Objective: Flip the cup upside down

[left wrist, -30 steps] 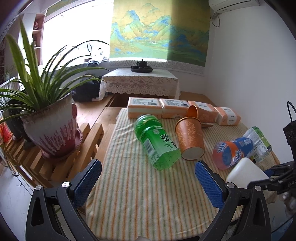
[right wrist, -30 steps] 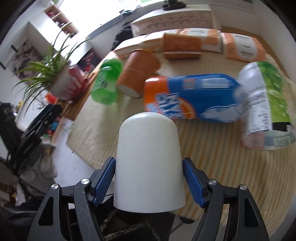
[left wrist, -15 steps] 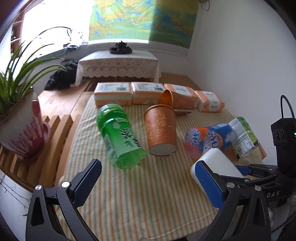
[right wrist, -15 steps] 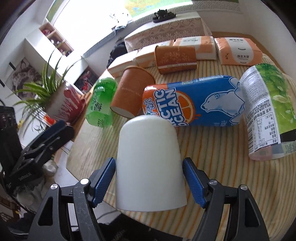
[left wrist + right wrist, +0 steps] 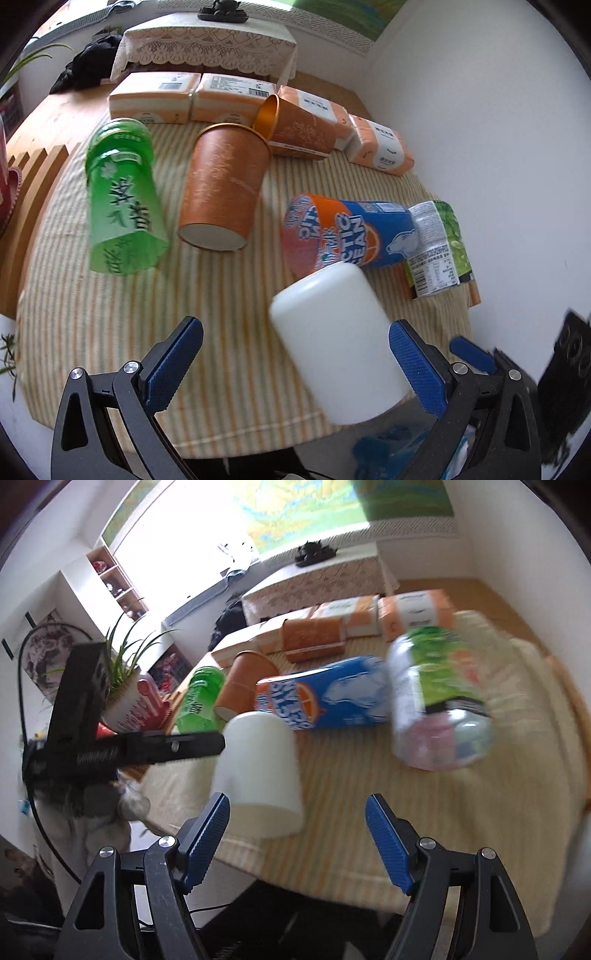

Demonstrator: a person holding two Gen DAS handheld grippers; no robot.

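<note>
Watching left wrist view: left gripper [image 5: 295, 365] spread wide, white cup [image 5: 338, 341] between its pads, ungripped, at the counter [image 5: 110, 314] edge | right wrist view: right gripper [image 5: 297, 836] agape, cup [image 5: 260, 766] tilted, closed end up – may roll off.

Ahead of the fingers on the striped cloth [image 5: 110, 314] lie 1 green bottle [image 5: 123, 199], 2 orange paper cups [image 5: 225, 188], 1 orange-blue can [image 5: 347, 230].
</note>
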